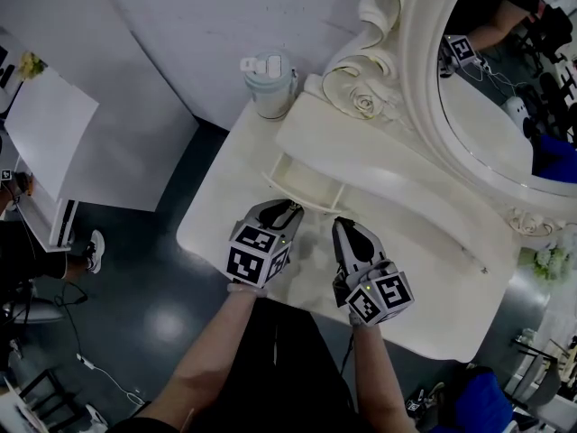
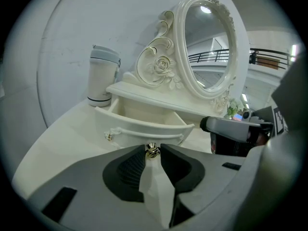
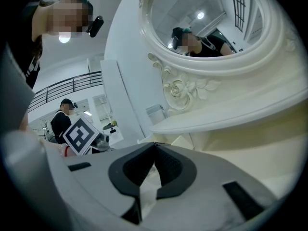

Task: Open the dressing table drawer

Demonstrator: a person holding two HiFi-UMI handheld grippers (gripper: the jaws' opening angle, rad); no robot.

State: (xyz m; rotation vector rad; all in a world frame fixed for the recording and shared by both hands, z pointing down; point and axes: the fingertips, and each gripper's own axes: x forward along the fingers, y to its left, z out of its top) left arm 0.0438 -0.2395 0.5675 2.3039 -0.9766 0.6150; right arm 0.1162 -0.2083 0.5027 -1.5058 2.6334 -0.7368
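Note:
The white dressing table [image 1: 225, 206] carries a small drawer [image 1: 302, 183] under its shelf, and the drawer stands pulled out with its inside showing. In the left gripper view the curved drawer front [image 2: 144, 125] lies just ahead of the jaws. A small gold knob [image 2: 152, 151] sits pinched between the tips. My left gripper [image 2: 152, 153] is shut on that knob and shows at the drawer front [image 1: 290, 213] in the head view. My right gripper [image 1: 343, 228] hovers over the tabletop just right of the drawer. Its tips [image 3: 154, 146] meet with nothing between them.
A white tumbler [image 1: 270, 84] stands at the table's back left corner, left of the drawer. The oval mirror [image 1: 505, 88] in its ornate frame rises behind the shelf. Flowers [image 1: 550, 262] sit at the far right. Another white table [image 1: 45, 133] stands to the left.

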